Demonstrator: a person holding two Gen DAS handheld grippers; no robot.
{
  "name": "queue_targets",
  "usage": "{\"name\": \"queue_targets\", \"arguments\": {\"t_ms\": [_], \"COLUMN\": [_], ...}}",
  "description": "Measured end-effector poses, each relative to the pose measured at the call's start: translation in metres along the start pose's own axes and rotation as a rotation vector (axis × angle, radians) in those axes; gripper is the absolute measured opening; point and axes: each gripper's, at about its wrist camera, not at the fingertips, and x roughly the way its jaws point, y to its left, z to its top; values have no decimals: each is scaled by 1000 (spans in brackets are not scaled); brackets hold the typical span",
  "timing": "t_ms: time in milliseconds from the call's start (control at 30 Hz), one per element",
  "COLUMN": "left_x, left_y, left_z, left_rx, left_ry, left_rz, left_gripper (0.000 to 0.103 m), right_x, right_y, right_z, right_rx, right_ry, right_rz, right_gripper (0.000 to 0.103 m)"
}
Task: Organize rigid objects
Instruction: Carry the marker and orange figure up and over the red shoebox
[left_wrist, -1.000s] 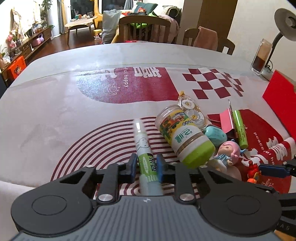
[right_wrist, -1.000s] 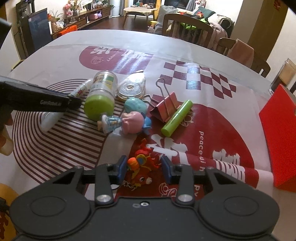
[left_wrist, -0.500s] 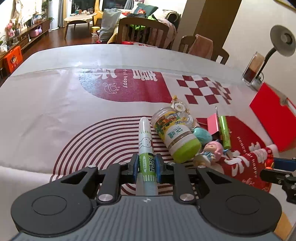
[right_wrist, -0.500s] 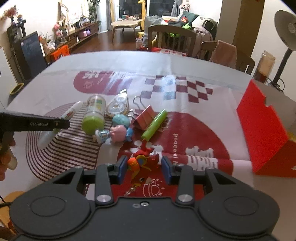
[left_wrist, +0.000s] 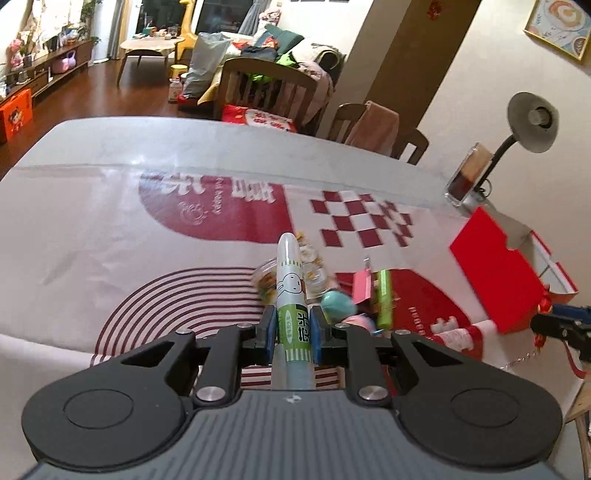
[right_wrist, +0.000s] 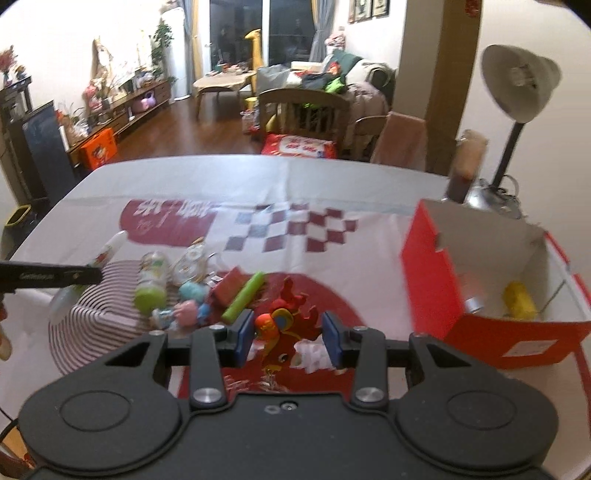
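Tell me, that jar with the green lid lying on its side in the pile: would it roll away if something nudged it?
Probably. The jar is round and lies on its side, so a sideways nudge would likely roll it. The teal egg and doll close beside it might stop it soon. It looks like rigid plastic, so it should hold its shape when squeezed.

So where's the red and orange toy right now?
In the right wrist view, the toy sits between the right gripper's fingers, lifted above the table, with the red box to its right.
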Motion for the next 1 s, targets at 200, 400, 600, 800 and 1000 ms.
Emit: {"name": "queue_targets", "arguments": {"t_ms": [200, 400, 600, 800, 1000], "left_x": [-8, -6, 1, 14, 31], "left_y": [-29, -64, -102, -148, -197], "left_z": [13, 29, 46, 63, 74], "left_rx": [34, 80, 123, 175, 234], "left_ry": [-10, -25, -40, -54, -61], "left_rz": [-33, -56, -81, -116, -151], "left_gripper": [19, 19, 19, 19, 19], "right_x": [-12, -17, -19, -15, -4], "right_y": [-31, -66, -108, -153, -195], "right_z": [15, 25, 34, 41, 44], "right_rx": [25, 49, 79, 100, 125], "right_ry": [-21, -47, -56, -64, -43], "right_rz": [-29, -65, -88, -117, -131], "right_gripper": [39, 39, 39, 39, 39]}}
